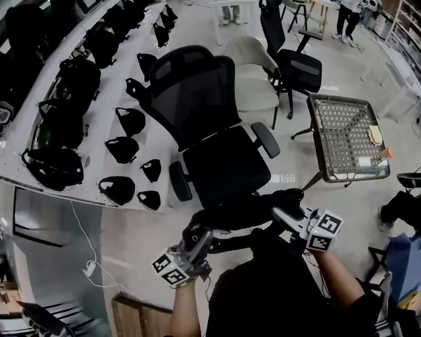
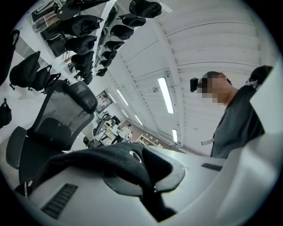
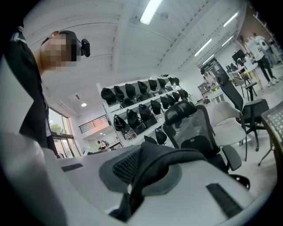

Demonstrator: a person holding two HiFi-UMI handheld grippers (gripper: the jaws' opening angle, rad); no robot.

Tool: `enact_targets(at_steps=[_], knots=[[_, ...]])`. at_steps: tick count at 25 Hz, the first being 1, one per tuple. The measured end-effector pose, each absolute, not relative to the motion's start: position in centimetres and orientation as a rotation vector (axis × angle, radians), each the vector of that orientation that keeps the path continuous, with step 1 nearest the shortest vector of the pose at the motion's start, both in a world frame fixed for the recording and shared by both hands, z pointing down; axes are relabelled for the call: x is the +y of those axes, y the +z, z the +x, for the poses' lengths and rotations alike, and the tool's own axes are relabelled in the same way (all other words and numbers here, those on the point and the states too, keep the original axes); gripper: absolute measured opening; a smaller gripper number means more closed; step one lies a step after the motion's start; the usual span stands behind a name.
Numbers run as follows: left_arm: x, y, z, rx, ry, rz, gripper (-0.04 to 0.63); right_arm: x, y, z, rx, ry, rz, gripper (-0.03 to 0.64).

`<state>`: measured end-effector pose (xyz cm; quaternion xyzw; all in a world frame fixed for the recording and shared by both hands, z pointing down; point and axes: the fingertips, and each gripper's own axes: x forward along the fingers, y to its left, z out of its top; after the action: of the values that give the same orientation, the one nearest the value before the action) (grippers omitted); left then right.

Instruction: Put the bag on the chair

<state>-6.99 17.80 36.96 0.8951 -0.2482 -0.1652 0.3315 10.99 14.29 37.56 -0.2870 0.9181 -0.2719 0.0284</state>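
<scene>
The black bag hangs between my two grippers just in front of the seat of a black mesh office chair; its lower part merges with the person's dark clothing. My left gripper is shut on the bag's left end. In the left gripper view the left gripper pinches bag fabric that carries a metal eyelet, with the chair ahead to the left. My right gripper is shut on the bag's right end. The right gripper pinches bag fabric, and the chair stands beyond.
White shelving with several black bags runs along the left. A beige chair and another black chair stand behind the mesh chair. A perforated metal table is at the right. People stand far back. A power strip lies on the floor.
</scene>
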Motion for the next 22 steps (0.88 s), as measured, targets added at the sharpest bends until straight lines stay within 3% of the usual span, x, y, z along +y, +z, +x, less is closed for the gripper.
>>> enact_targets(at_steps=[22], knots=[[9.0, 41.3, -2.7, -0.825, -0.405, 2.229, 0.023, 3.1, 42.1, 14.6, 2.903, -0.903, -0.660, 0.015]])
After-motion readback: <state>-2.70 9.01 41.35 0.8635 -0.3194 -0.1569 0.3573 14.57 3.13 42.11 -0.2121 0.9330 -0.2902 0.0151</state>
